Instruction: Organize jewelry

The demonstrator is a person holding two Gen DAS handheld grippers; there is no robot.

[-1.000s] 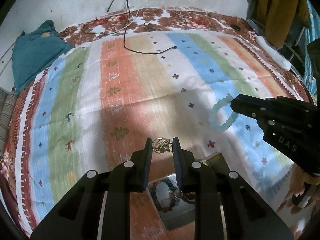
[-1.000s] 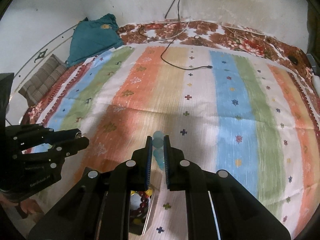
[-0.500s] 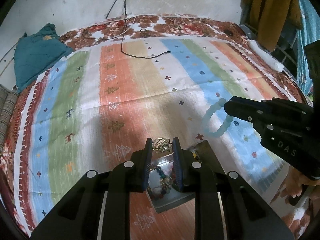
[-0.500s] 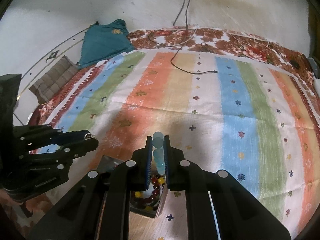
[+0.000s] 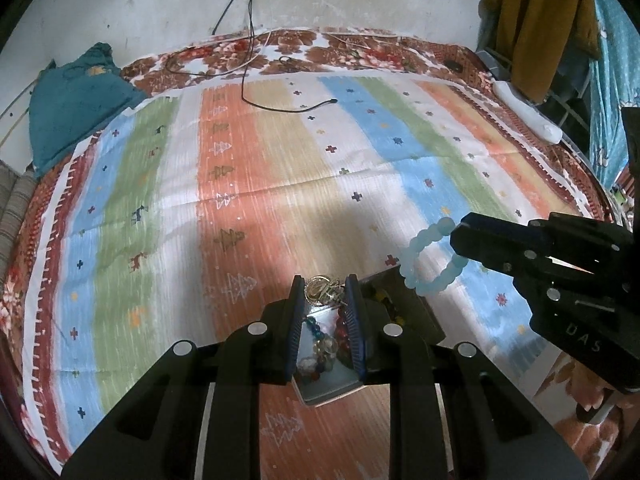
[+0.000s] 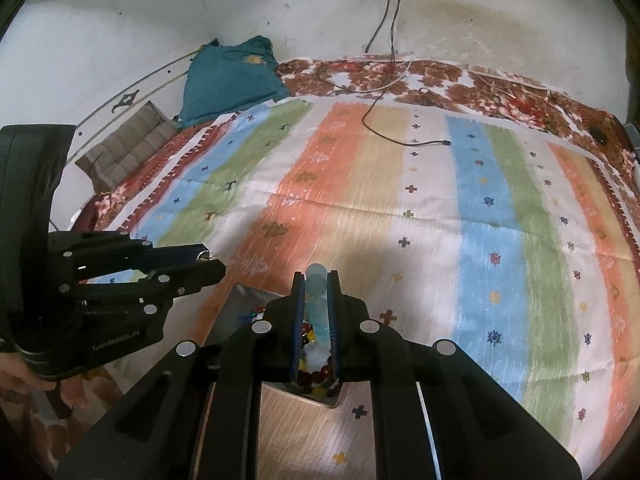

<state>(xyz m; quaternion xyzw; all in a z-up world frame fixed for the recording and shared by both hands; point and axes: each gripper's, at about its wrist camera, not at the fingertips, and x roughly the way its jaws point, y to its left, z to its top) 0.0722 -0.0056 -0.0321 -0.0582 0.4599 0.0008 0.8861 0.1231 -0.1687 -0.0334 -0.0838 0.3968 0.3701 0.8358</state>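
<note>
A shiny metal box (image 5: 430,316) sits open on the striped blanket (image 5: 248,184). Inside it lies a pile of bead bracelets (image 5: 326,344), red, blue, yellow and clear ones, all mixed up together.

The left gripper (image 5: 325,292) hangs right over the box. Its tips pinch a little bunch of gold and silver rings (image 5: 323,289). The right gripper (image 6: 316,280) is above the box too, just beside the other one. It squeezes a pale blue bead bracelet (image 5: 430,258), and the loop dangles in the air near the box's far corner, not inside it.
</note>
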